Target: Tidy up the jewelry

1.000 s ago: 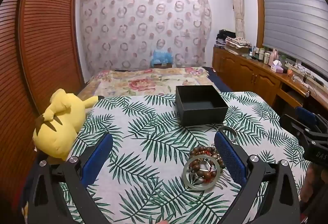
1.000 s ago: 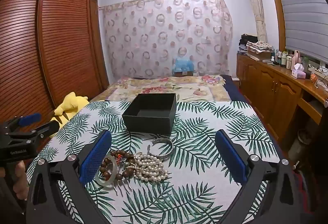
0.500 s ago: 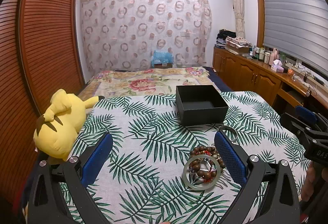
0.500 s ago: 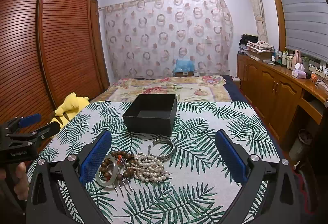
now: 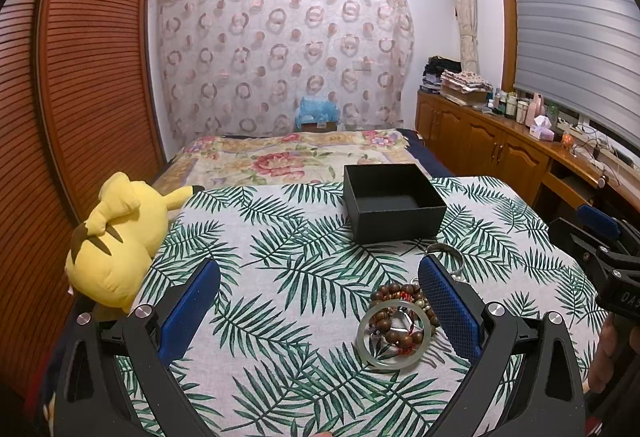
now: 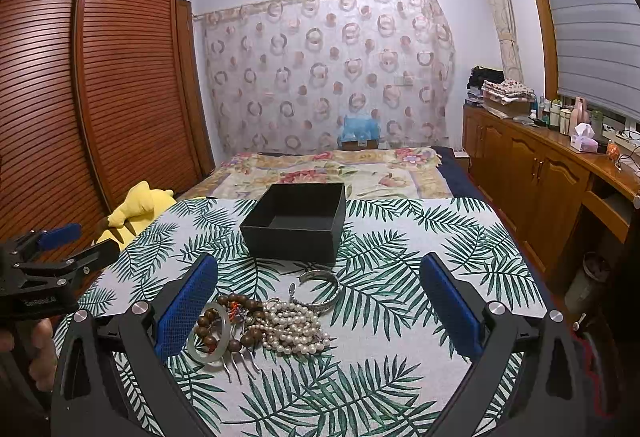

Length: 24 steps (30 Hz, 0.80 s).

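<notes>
Inspecting near to far: both tongs are spread wide and carry nothing. The left tongs [image 5: 316,301] hover over the desk [image 5: 280,237] with the jewelry heap close against the inner face of their right-hand finger; the right tongs [image 6: 318,297] have the same heap just inside their left-hand finger. The heap therefore lies between the two tools, about equally near to each.

Nearest in the heap is the pale bangle [image 6: 210,333], lying partly on the wooden beads [image 6: 236,321]. Beside these, toward the middle of the right tongs' gap, sit the pearls [image 6: 292,329], strung out roughly crosswise to the fingers. Just beyond lies the silver cuff [image 6: 318,287], its open side facing away. Farther on, dead ahead of the right tongs and ahead-right of the left, stands the open box [image 6: 296,221], apparently empty.

Judgement: the right tongs are better placed for the pearls and cuff, the left for the bangle.

Against the earlier frames, no item has shifted; both tongs show only a slight drift of view, with their spread unchanged.
</notes>
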Each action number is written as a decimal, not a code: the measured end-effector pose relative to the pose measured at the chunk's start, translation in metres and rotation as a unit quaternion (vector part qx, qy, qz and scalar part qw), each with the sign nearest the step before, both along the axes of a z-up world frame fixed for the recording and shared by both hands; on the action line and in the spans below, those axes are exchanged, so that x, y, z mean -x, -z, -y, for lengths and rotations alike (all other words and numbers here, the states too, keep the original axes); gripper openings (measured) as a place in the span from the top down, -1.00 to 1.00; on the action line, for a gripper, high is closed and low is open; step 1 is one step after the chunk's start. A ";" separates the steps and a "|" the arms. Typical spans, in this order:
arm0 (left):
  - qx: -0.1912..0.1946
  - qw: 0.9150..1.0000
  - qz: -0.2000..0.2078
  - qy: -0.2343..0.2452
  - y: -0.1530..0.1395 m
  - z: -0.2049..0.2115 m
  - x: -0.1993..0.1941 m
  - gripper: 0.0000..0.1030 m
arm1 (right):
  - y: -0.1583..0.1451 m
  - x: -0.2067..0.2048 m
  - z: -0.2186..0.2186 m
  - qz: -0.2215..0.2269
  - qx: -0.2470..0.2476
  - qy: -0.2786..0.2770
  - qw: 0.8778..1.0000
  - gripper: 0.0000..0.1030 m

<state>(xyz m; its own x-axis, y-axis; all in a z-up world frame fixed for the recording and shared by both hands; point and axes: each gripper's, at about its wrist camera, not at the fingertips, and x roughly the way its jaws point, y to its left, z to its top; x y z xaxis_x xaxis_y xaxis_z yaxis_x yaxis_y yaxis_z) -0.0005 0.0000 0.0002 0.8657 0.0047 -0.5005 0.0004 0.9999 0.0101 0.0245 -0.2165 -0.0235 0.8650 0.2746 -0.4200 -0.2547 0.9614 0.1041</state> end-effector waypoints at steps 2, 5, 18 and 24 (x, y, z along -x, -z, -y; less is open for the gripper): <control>0.000 1.000 0.000 0.000 0.000 0.000 0.000 -0.86 | 0.000 0.000 0.000 0.001 0.001 0.000 1.000 -0.97; 0.000 1.000 0.000 0.000 0.000 0.000 0.000 -0.86 | 0.000 0.001 0.000 0.001 0.000 0.000 1.000 -0.97; 0.000 1.000 -0.001 0.000 0.000 0.000 0.000 -0.86 | 0.000 0.001 0.001 0.002 -0.001 0.000 1.000 -0.97; 0.001 1.000 -0.002 0.001 0.006 -0.001 0.003 -0.86 | 0.000 0.001 0.001 0.002 -0.001 0.000 1.000 -0.97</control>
